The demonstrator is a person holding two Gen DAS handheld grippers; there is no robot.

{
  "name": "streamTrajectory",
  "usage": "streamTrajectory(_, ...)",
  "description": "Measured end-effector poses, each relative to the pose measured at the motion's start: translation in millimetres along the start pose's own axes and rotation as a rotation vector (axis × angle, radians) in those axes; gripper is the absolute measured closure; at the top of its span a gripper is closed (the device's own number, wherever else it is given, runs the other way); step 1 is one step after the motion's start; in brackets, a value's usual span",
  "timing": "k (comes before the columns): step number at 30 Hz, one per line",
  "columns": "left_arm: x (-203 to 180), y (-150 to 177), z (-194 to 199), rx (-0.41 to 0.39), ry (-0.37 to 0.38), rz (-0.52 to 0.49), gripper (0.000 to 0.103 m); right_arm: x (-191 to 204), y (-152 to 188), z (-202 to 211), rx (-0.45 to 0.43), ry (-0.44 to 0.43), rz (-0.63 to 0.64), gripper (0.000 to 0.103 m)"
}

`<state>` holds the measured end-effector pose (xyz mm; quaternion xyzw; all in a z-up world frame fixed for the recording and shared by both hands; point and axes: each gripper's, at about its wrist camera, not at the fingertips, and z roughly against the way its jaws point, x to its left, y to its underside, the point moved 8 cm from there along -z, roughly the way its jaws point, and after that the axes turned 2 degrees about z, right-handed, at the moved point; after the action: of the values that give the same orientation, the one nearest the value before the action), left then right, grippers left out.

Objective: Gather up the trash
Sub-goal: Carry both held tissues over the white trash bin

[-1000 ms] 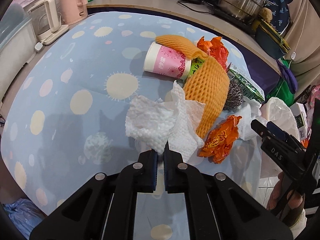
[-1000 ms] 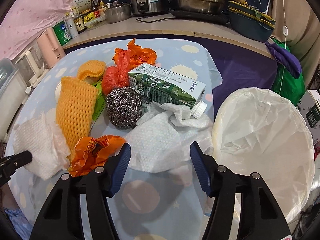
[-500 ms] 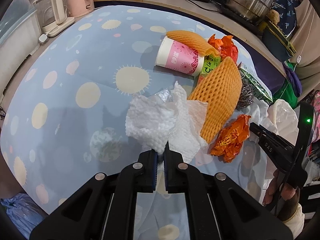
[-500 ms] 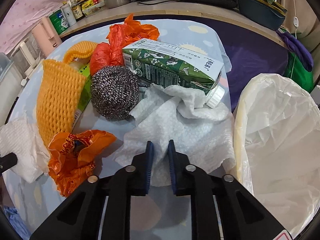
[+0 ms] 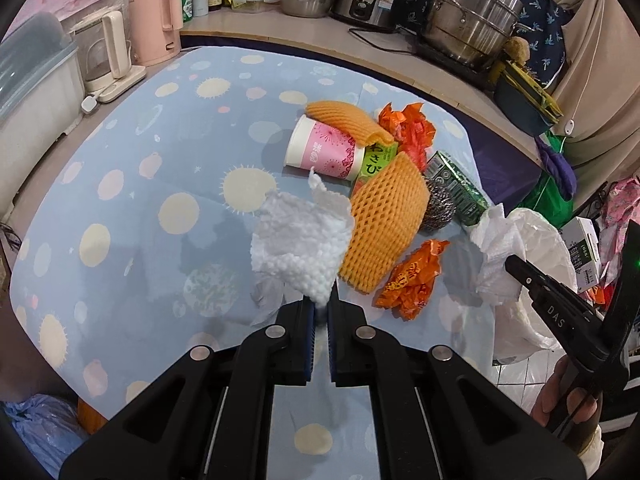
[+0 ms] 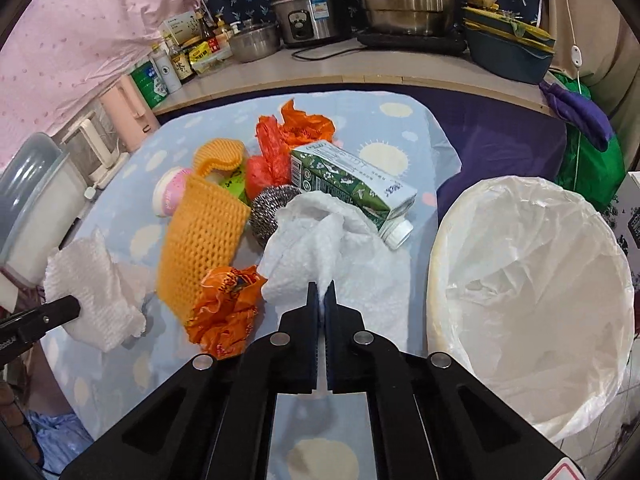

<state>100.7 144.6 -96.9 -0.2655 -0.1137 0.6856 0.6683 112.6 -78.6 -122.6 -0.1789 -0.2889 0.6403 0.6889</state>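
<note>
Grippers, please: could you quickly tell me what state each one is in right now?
Left gripper: shut on a white paper towel.
Right gripper: shut on another white paper towel.

Each camera is sitting on its own gripper, looking down and forward, close over the tabletop (image 5: 120, 184). Both views are sharing the orange net (image 5: 384, 220) (image 6: 204, 232). The right view is also showing the white bin (image 6: 532, 280), probably beside the tabletop.
</note>
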Motion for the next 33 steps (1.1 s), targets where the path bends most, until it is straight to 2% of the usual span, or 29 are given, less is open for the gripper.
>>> streamTrajectory(8,-34.8,-10.4,42.7,-0.085,0.050,-0.058,0.098,-7.1,-20.1,68.5,-0.129,-0.029,-0.028,0.100)
streamTrajectory(13,-62.2,-19.9,63.7,-0.135,0.098,-0.104,0.098,-26.2,-29.4,108.1,-0.210,-0.001,-0.050,0.100)
streamTrajectory(18,-102.1,-30.6,81.6,-0.175,0.176,-0.163,0.098,-56.4,-35.8,135.7,-0.266,0.046,-0.089,0.100)
streamTrajectory(25,-161.6,-35.5,94.8,-0.163,0.326,-0.236,0.098,-103.4,-29.7,145.8,-0.284,0.115,-0.161,0.100)
streamTrajectory(33,-224.8,-34.0,84.1,-0.144,0.376,-0.344,0.098,-149.8,-9.2,134.1,-0.263,0.164,-0.244,0.100)
